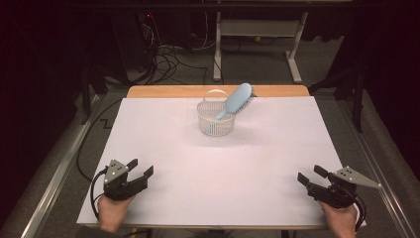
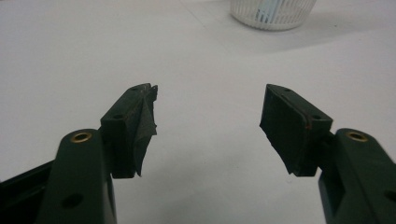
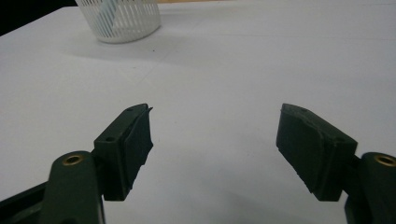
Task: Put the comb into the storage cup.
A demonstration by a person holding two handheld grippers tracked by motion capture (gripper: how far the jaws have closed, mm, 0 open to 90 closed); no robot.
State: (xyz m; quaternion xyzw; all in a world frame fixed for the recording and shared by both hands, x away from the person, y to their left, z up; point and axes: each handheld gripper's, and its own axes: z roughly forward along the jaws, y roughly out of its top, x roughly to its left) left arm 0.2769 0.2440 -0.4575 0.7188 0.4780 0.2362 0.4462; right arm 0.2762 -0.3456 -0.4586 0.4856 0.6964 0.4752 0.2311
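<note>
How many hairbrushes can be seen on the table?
1. The light blue hairbrush stands tilted in the white basket at the far middle of the table; others could be hidden inside.

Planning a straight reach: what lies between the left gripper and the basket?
Bare white table in the high view, from left gripper to basket.

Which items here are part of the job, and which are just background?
Part of the job:
- light blue hairbrush, leaning handle-down in the basket
- white mesh basket
- left claw and right claw, both open, resting at the near edge

Background:
- white table legs behind
- cables on the floor
</note>
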